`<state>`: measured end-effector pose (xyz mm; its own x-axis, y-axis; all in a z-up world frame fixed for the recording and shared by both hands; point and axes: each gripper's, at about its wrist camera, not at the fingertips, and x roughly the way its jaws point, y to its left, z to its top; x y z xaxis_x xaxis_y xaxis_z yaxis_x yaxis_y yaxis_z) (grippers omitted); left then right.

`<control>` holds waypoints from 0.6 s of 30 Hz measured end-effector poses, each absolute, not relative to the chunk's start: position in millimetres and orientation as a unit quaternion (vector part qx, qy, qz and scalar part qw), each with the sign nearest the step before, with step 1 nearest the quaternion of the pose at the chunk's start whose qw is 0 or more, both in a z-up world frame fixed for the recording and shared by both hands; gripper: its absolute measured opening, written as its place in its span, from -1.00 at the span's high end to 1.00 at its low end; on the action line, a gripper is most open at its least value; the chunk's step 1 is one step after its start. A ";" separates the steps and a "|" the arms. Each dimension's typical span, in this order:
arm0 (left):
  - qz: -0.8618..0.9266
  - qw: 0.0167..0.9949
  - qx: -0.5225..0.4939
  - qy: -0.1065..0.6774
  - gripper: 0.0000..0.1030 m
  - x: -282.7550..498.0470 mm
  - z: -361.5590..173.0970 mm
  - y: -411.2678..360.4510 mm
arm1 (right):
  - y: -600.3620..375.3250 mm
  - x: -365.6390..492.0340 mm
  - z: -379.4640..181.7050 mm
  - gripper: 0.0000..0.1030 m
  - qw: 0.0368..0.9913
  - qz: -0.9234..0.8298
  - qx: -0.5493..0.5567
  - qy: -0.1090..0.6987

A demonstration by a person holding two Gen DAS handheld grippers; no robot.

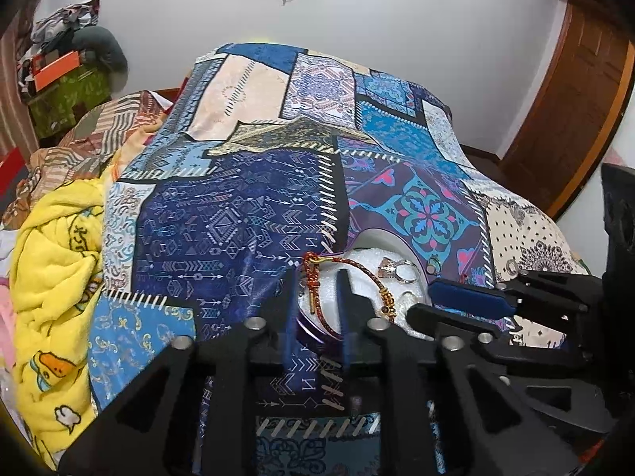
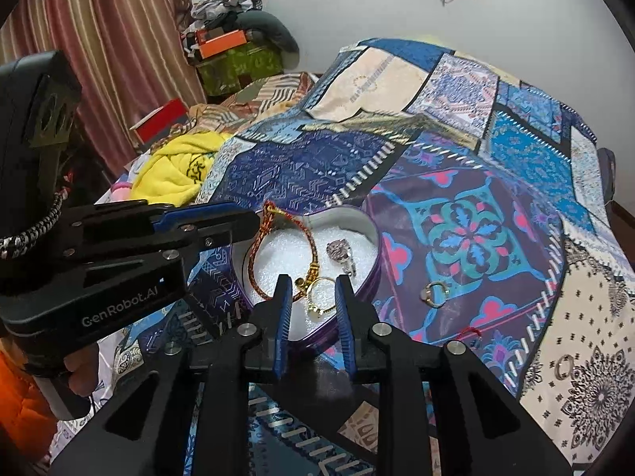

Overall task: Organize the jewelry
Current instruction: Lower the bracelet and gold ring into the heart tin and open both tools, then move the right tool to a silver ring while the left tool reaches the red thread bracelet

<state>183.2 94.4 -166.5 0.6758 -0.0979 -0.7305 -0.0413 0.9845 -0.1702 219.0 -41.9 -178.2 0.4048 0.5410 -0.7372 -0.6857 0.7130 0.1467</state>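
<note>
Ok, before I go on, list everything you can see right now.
purple heart-shaped tin with white foam lining: one, purple, on the cloth
red-and-gold braided cord bracelet: one, in the tin, draped over its left rim
silver ring with a large stone: one, silver, in the tin
thin gold ring: one, gold, at the tin's near end
gold ring with a pale stone: one, on the cloth right of the tin
plain silver ring: one, farther right
blue patchwork cloth: one, underneath everything
yellow fleece blanket: one, far left
left hand-held gripper: black, blue pads, over the bracelet, open
right hand-held gripper: same, astride the gold ring, open
</note>
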 end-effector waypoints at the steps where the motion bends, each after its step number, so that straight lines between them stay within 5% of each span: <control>1: -0.013 0.912 -0.088 0.400 0.54 181.9 -164.2 95.0 | -43.3 218.2 -175.9 0.55 0.835 0.367 -0.089 0.401; 18: -0.020 0.926 -0.068 0.372 0.45 164.4 -120.6 61.5 | -111.2 211.2 -126.9 0.41 0.882 0.313 -0.044 0.350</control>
<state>164.4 61.5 -120.6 0.7225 -0.0880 -0.6857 -0.0139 0.9898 -0.1417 211.2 -111.2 -126.9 0.5596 0.5214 -0.6442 -0.5828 0.8002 0.1415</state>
